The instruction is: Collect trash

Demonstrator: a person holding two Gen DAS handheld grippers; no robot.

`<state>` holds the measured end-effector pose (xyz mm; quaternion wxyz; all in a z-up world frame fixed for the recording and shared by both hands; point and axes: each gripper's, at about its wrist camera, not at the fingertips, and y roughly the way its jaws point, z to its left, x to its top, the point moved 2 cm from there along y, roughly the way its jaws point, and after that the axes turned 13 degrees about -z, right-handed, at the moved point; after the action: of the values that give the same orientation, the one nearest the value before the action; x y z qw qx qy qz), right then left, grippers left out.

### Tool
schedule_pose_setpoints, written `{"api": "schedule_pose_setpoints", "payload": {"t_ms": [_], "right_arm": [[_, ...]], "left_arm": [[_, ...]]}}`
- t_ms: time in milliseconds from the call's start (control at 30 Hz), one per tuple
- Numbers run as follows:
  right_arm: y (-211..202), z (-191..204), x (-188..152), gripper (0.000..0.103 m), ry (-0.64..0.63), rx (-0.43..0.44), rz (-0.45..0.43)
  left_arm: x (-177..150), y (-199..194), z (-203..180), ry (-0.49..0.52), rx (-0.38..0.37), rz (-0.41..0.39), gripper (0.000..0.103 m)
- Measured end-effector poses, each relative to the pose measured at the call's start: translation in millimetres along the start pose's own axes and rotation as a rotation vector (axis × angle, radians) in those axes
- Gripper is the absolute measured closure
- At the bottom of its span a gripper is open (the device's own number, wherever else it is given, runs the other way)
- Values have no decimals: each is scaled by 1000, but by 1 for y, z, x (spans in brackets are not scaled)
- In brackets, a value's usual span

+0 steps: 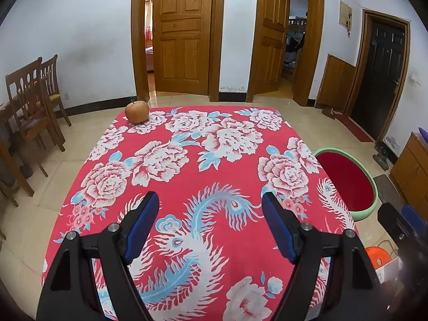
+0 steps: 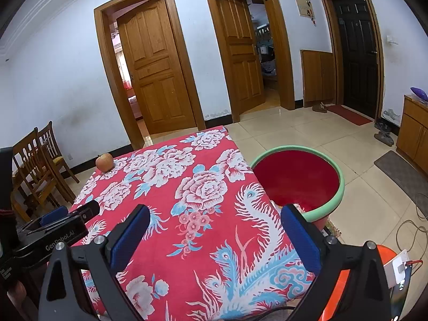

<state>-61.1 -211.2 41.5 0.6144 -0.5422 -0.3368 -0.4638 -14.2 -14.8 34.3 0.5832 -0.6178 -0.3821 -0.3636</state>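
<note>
Both your tools, left tool (image 1: 210,200) and right tool (image 2: 215,214), gape empty. Only the apple (image 1: 137,111) remains on the counter (image 1: 187,160); basin (image 2: 297,176) waits beside it.

Wooden chairs (image 1: 32,99) stand beside the floral-clothed table (image 1: 187,165); wooden doors (image 1: 182,32) behind.

Right claw (image 2: 214,236) open over floral tablecloth (image 2: 187,187); apple (image 2: 104,162) far corner.

apple (image 1: 137,111) | reddish-orange, upright, stem up | far left corner of floral tablecloth (image 1: 203,171)
</note>
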Motion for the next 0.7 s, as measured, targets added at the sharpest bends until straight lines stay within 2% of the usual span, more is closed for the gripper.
{"api": "schedule_pose_setpoints", "payload": {"t_ms": [267,700], "right_arm": [[0,0,0,3,0,0,1],[1,0,-6,3,6,5,12]], "left_arm": [[-2,0,1,-11,-8,3,24],[-2,0,11,-21,35,-2,24]]}}
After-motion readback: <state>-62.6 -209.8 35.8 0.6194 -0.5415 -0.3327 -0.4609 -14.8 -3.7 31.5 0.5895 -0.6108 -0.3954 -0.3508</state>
